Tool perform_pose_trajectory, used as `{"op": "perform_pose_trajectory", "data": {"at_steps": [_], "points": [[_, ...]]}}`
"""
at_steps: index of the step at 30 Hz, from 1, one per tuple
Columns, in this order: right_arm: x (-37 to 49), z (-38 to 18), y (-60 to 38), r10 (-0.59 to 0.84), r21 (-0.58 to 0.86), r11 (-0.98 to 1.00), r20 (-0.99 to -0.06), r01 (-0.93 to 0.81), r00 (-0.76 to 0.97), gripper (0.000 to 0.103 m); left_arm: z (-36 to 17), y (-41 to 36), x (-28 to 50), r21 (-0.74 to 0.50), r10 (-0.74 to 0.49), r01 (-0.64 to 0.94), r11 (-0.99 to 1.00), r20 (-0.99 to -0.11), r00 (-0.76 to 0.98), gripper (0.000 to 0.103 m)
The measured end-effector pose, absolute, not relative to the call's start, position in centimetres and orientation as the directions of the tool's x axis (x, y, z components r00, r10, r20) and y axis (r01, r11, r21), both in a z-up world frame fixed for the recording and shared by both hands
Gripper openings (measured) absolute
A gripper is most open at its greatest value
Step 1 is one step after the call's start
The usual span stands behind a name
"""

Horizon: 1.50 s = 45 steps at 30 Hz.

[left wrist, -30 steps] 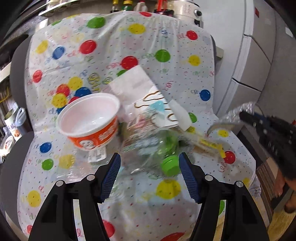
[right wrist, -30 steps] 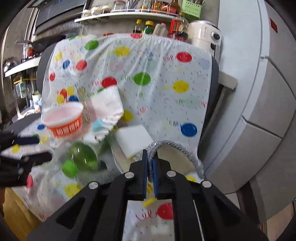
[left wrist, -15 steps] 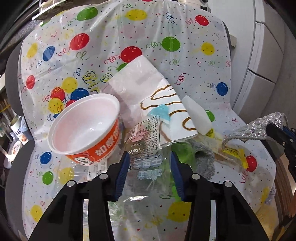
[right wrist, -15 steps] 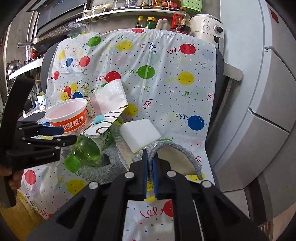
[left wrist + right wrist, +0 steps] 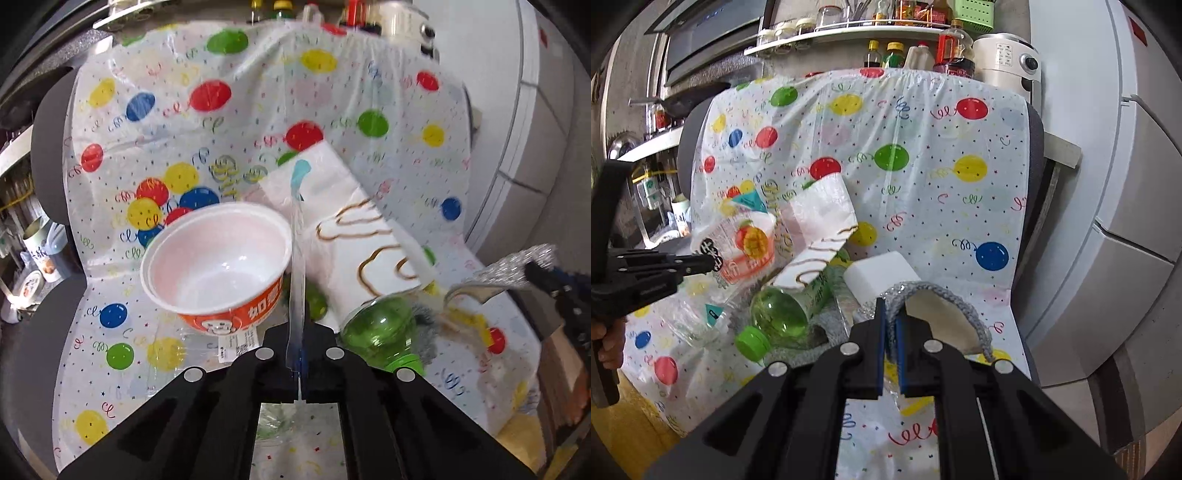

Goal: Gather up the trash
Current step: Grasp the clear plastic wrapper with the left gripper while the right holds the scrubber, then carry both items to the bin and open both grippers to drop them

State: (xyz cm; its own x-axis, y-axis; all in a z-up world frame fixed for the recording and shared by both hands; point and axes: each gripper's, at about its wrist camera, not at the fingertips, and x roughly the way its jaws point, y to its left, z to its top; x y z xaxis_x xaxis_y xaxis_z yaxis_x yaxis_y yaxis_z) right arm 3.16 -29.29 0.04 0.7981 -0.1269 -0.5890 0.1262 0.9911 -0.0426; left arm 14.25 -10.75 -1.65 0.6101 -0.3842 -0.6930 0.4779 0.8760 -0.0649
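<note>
Lifted since a moment ago, the clear wrapper (image 5: 295,288) hangs clamped in the left gripper (image 5: 298,365). Right gripper (image 5: 890,354) fingers pinch the bag rim (image 5: 945,295). Bottle (image 5: 783,314), bowl (image 5: 218,266) and paper (image 5: 354,214) remain uncollected.

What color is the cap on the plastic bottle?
Bright green cap, clearest in the right wrist view.

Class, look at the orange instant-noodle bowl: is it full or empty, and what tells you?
Empty. The left wrist view shows the orange bowl tilted toward the camera with a bare white inside and bottom.
</note>
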Motion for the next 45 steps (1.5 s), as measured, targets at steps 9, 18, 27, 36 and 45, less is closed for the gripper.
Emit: {"op": "perform_pose_trajectory", "data": {"at_steps": [9,18,27,36,45], "points": [[0.3,2.9,-31.0,-0.133,-0.037,0.990,-0.543,0.134,0.829,0.005,2.3,-11.7,9.0,-0.208,-0.495,0.484,0.850,-0.631,0.597,0.000],[-8.2,2.8,-35.9,-0.242,-0.087,0.968,-0.549,0.234,0.800,0.005,0.7,-19.9,1.5,-0.306,-0.670,0.642,0.703,-0.590,0.451,0.000],[-18.3,-1.3,-42.1,-0.392,-0.146,0.907,-0.631,0.394,0.670,0.006,-4.1,-29.2,-5.2,-0.380,-0.752,0.738,0.557,-0.608,0.255,0.001],[-23.3,-7.6,-47.8,-0.415,-0.112,0.852,-0.741,0.512,0.528,0.006,-10.3,-38.7,-9.4,-0.380,-0.700,0.796,0.471,-0.710,0.076,0.001],[-22.7,-12.8,-51.6,-0.345,-0.025,0.828,-0.811,0.560,0.473,0.022,-14.0,-43.5,-8.8,-0.394,-0.651,0.795,0.460,-0.759,0.000,0.023]]}}
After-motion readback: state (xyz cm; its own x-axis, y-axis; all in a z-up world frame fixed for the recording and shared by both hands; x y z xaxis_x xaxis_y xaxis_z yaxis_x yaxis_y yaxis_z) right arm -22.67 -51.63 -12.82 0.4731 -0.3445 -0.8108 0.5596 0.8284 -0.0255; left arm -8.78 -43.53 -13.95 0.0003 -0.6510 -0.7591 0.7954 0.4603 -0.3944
